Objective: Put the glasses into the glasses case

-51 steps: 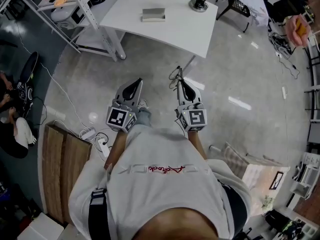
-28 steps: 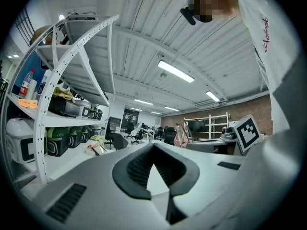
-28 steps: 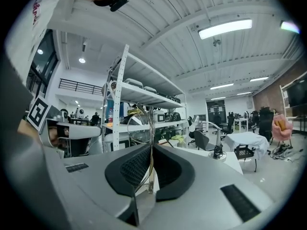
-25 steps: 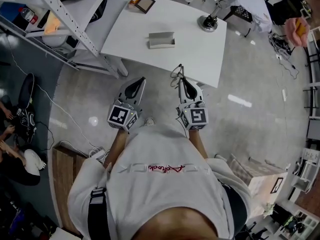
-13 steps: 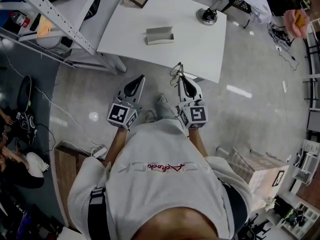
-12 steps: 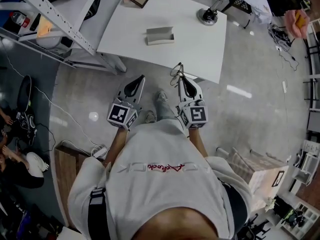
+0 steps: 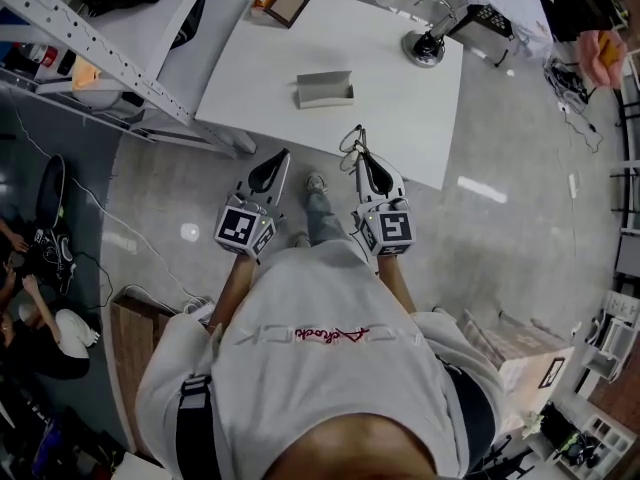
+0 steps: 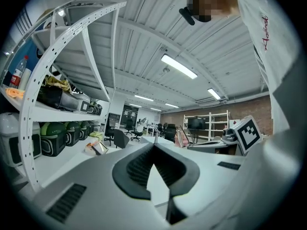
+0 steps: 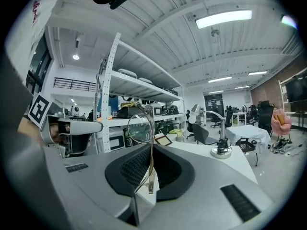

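My right gripper (image 7: 363, 160) pinches the glasses (image 9: 140, 122). My left gripper (image 7: 282, 158) is closed, empty. The case (image 7: 325, 90) sits on the worktop (image 7: 400, 108).

White T-shirt (image 7: 330, 398), red lettering (image 7: 318, 339)

Head view looks steeply down on left gripper (image 7: 284, 158) and right gripper (image 7: 362, 154). Their views face level toward the shared table (image 7: 385, 98).

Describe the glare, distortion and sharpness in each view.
Head view: lamp glare streaks on the glossy grey floor, fisheye bending. Left gripper view: the white perforated shelf post curves; corners are black. Right gripper view: the ceiling tube lamp is overexposed; thin wire-framed glasses look sharp.
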Tool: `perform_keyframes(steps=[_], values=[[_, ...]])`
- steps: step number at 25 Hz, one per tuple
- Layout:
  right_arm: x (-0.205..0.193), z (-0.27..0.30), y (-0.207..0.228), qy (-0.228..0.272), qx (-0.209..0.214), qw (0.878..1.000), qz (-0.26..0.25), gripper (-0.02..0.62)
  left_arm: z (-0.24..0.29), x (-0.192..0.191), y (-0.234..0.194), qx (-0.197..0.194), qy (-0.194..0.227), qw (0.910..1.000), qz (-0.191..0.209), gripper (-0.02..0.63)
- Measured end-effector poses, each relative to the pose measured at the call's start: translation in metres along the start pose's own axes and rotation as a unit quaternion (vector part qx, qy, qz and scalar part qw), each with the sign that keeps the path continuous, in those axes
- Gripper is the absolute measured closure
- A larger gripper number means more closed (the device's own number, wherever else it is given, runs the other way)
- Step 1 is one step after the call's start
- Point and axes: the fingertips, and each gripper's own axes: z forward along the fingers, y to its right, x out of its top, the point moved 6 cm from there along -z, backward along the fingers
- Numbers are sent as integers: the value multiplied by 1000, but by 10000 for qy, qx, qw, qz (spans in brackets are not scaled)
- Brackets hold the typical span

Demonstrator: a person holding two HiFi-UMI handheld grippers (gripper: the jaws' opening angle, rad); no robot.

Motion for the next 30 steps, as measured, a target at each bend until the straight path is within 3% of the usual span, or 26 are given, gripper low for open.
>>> perform_keyframes(steps=[15, 30], values=[[-12, 95, 54, -576, 225, 9979, 165, 580, 88, -10, -62, 203, -469, 9982, -303, 598], [-97, 138, 70, -1968, 756, 9766, 426, 580, 132, -45, -98, 502, -1009, 9910, -726, 598]])
